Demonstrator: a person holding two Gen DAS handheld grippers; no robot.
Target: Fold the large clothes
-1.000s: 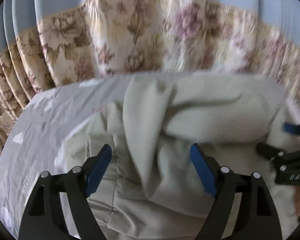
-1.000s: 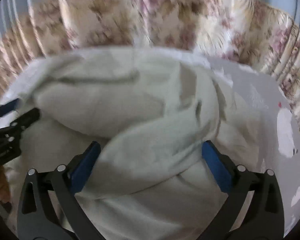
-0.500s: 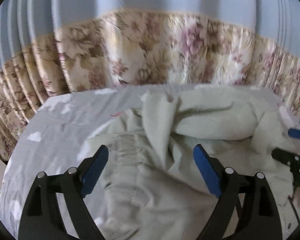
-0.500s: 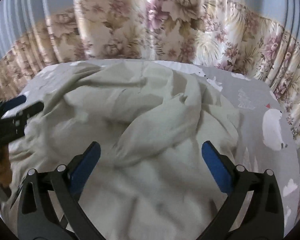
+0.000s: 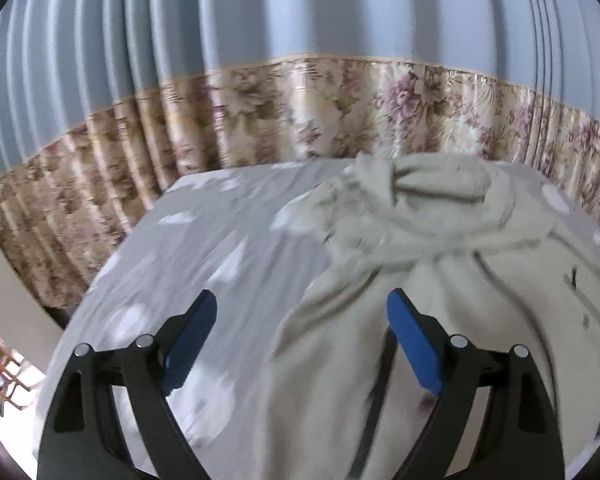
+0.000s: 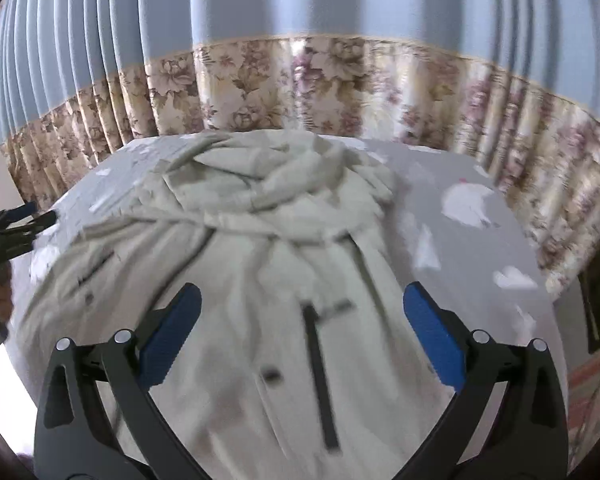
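Observation:
A large pale green-grey jacket [image 6: 284,264] lies crumpled on a grey patterned bed sheet [image 6: 460,248], with a dark zipper and snaps showing on its near part. It also shows in the left wrist view [image 5: 432,248], bunched at the right. My left gripper [image 5: 300,336] is open and empty, above the jacket's left edge and the bare sheet [image 5: 220,248]. My right gripper [image 6: 300,332] is open and empty, above the jacket's near part. The left gripper also shows at the left edge of the right wrist view [image 6: 20,220].
A curtain hangs behind the bed, blue above [image 5: 300,12] and floral below [image 6: 340,88]. The bed edge drops off at the left [image 5: 72,312] and at the right [image 6: 556,304].
Both grippers have pulled back and risen away from the jacket, so more of the bed and curtain shows. The left gripper has shifted to the left, over the jacket's edge. Both stay open.

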